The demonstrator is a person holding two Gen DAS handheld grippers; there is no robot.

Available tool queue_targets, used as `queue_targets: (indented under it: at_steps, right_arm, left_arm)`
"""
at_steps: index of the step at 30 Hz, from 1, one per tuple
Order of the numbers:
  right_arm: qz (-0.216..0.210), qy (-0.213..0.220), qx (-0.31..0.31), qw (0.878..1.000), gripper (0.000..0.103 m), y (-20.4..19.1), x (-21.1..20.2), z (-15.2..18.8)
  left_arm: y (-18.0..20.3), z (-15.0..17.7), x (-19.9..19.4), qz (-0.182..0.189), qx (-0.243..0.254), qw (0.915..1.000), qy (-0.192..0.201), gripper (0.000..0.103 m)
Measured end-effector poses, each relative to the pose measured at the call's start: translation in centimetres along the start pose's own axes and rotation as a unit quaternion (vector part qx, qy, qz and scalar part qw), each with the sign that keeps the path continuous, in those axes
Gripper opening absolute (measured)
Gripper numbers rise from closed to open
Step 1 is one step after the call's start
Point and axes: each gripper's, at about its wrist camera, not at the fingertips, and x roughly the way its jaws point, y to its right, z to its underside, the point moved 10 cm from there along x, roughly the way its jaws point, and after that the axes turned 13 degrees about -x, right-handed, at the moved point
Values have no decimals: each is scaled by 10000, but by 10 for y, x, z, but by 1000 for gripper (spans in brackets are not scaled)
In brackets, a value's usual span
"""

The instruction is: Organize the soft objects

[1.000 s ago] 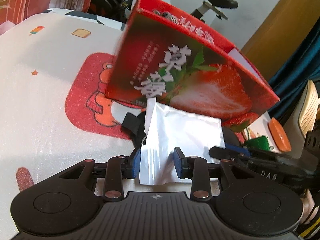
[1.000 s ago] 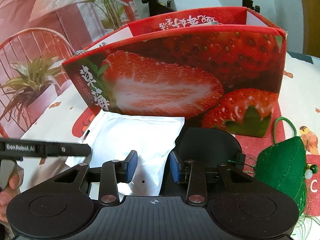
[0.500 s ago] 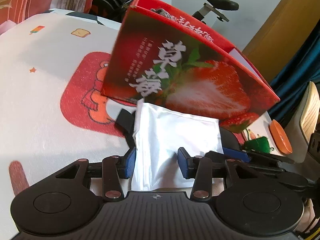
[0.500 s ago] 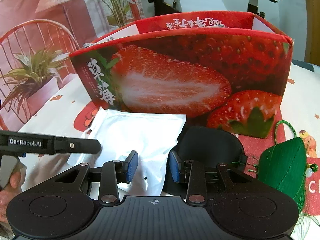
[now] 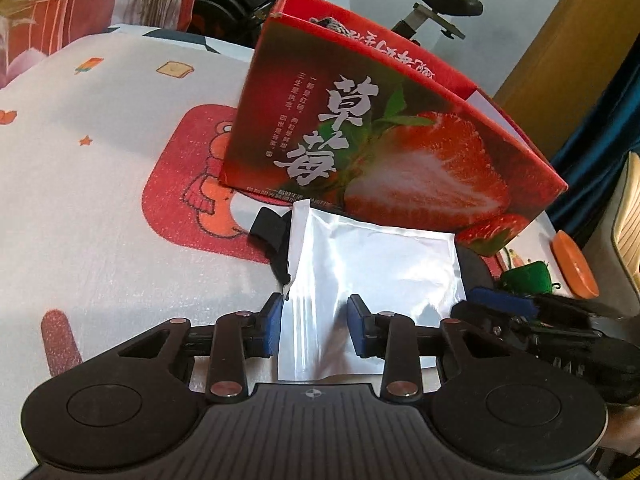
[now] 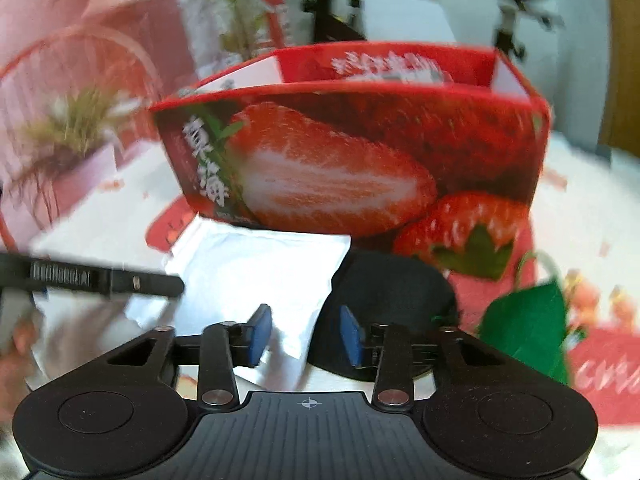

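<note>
Left fingers (image 5: 273,322) straddle white pouch (image 5: 372,268), unclosed

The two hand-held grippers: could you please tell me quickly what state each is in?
Left hand-held gripper: open, fingers either side of the white pouch, not clamping.
Right hand-held gripper: open, holding nothing.

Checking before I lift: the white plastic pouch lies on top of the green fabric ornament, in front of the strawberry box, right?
Not quite. The white plastic pouch lies on the black rounded pad; the green fabric ornament sits apart, per the right wrist view. It is in front of the strawberry box.
</note>
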Motion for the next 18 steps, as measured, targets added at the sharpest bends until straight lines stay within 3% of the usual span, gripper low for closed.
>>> queue_targets:
  at_steps: [6,12,18]
  right_arm:
    - [394,-165,-1304,9905,43,-13,-12,5]
    - [685,-246,-1420,9872,43,-1,-27,15]
    - [872,-506,-2037,9738,43,-6,-19,29]
  left_arm:
    - [3,-14,3,-169,28,9998,93,37]
    - [-2,-24,9,-327,29,9993,178,37]
    - [-4,-28,15,-419,67,9989,198,36]
